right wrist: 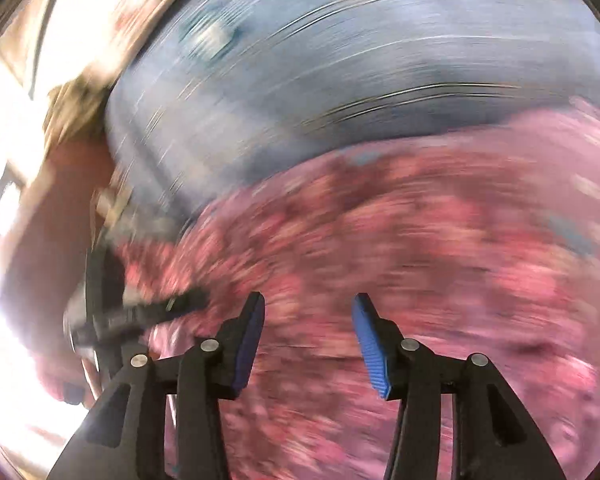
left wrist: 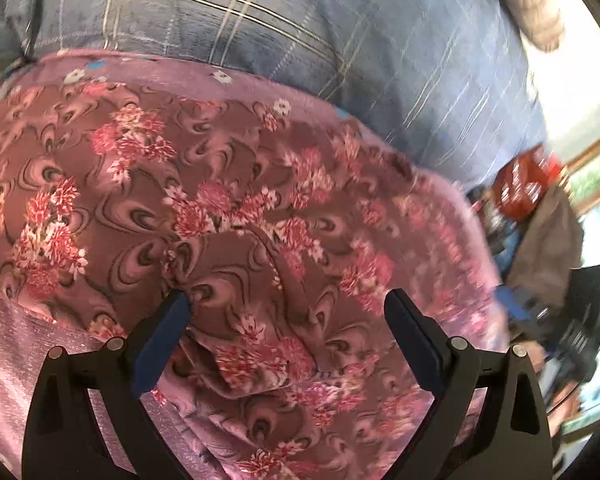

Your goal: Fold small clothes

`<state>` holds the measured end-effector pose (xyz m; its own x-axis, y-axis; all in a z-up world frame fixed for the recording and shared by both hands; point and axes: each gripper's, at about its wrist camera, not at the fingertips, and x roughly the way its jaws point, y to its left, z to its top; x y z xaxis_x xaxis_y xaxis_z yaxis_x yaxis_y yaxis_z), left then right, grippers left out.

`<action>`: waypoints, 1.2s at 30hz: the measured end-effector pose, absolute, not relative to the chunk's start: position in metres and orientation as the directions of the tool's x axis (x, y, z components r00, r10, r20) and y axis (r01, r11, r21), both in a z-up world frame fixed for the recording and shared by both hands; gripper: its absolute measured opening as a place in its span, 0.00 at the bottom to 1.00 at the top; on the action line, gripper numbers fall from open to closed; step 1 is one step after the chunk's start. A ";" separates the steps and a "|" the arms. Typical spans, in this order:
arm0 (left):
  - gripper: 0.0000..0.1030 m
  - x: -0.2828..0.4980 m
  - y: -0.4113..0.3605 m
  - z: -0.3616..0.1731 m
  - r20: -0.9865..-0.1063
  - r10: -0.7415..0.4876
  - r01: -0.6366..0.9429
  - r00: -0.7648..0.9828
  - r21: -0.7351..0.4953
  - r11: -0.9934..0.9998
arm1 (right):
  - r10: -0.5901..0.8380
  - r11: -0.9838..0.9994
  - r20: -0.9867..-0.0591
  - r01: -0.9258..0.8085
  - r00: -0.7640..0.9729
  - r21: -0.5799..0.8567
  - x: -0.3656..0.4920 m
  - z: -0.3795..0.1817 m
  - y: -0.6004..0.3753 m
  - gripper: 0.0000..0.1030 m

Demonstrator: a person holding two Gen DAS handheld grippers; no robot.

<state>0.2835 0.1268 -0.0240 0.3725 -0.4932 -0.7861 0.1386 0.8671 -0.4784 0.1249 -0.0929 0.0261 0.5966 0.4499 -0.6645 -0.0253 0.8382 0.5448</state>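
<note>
Pink floral garment spread over blue plaid bedding
Left gripper and right gripper are held spread, nothing pinched

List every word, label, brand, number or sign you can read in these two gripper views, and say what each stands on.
Nothing here can be read.
Red packs at the right edge of the left wrist view: white markings, too blurred to read.
Floral garment and blue plaid cloth: patterns only, no lettering.
Right wrist view: smeared by motion blur, no text can be made out.
</note>
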 end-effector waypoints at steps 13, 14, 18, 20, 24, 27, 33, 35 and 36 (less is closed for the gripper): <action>0.11 0.284 0.117 -0.025 -0.779 -0.441 0.087 0.445 -0.453 0.887 | 0.433 0.470 -0.537 0.327 0.724 0.820 0.100 -0.066 -0.222 0.33; 0.07 0.284 0.120 -0.022 -0.768 -0.451 0.085 0.455 -0.466 0.881 | 0.428 0.451 -0.517 0.321 0.741 0.833 0.104 -0.066 -0.226 0.06; 0.06 0.283 0.130 -0.018 -0.763 -0.438 0.067 0.476 -0.465 0.883 | 0.342 0.534 -0.448 0.221 0.826 0.816 0.097 -0.033 -0.233 0.07; 0.06 0.286 0.132 -0.023 -0.776 -0.429 0.049 0.461 -0.461 0.886 | 0.362 0.631 -0.536 0.223 0.763 0.743 0.098 -0.035 -0.222 0.08; 0.06 0.286 0.130 -0.029 -0.788 -0.436 0.050 0.435 -0.462 0.885 | 0.433 0.729 -0.723 0.264 0.538 0.632 0.094 -0.058 -0.202 0.12; 0.07 0.283 0.127 -0.026 -0.785 -0.428 0.064 0.447 -0.449 0.891 | 0.451 0.718 -0.638 0.171 0.625 0.675 0.085 -0.024 -0.209 0.16; 0.22 0.287 0.118 -0.026 -0.791 -0.417 0.084 0.447 -0.427 0.900 | 0.319 0.729 -0.591 0.207 0.741 0.652 0.143 -0.002 -0.247 0.45; 0.26 0.287 0.117 -0.027 -0.794 -0.408 0.087 0.450 -0.416 0.905 | 0.290 0.749 -0.648 0.254 0.704 0.611 0.175 -0.022 -0.248 0.44; 0.27 0.288 0.117 -0.027 -0.795 -0.404 0.088 0.452 -0.411 0.907 | 0.295 0.749 -0.663 0.265 0.688 0.607 0.183 -0.031 -0.247 0.44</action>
